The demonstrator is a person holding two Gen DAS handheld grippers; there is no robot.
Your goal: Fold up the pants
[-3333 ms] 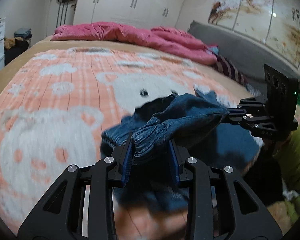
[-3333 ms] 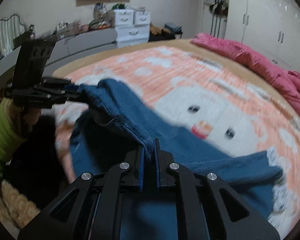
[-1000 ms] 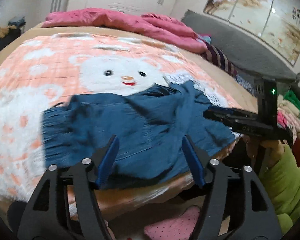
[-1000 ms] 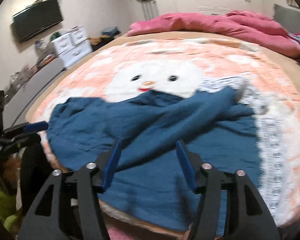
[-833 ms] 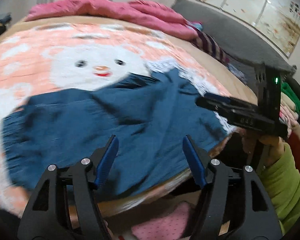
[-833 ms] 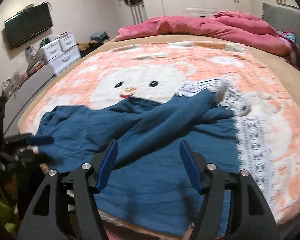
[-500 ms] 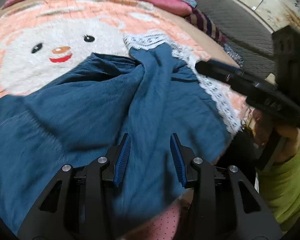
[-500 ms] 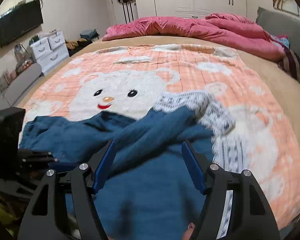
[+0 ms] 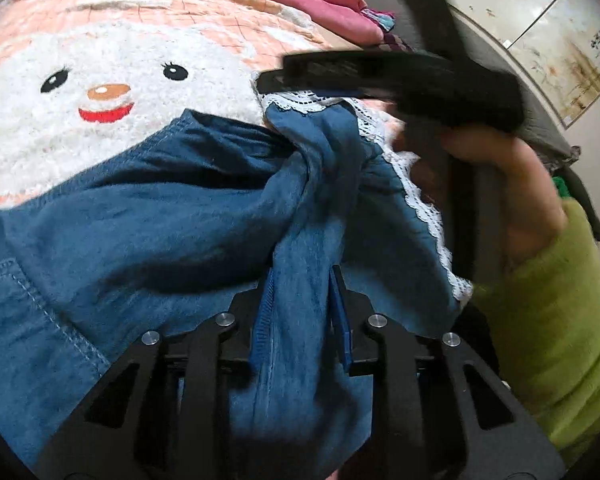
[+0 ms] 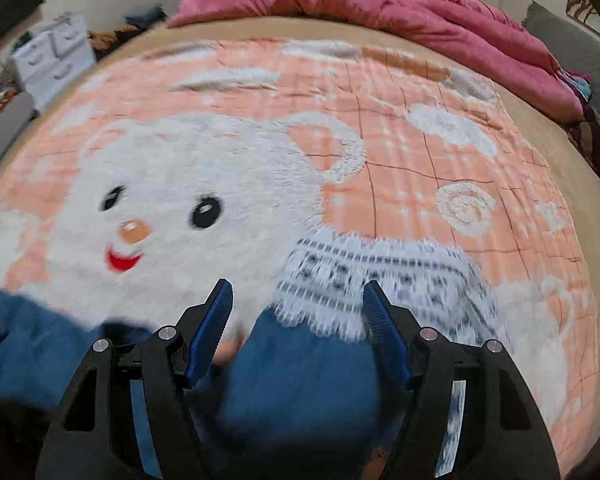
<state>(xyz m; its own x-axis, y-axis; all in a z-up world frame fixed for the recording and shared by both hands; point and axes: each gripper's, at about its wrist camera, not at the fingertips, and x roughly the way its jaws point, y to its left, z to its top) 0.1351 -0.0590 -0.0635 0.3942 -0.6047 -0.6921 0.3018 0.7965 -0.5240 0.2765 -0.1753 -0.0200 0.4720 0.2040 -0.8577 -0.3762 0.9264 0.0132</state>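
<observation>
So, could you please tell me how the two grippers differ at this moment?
The left gripper is shut on a bunched fold of the pants; the right gripper is open, holding nothing, with the lace hem between its fingers. Both have blue pads.

one pants, one blanket, two grippers

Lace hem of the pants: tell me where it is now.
In the right wrist view the lace hem lies on the bear blanket, right of the bear's face, just beyond the open right tongs.
</observation>
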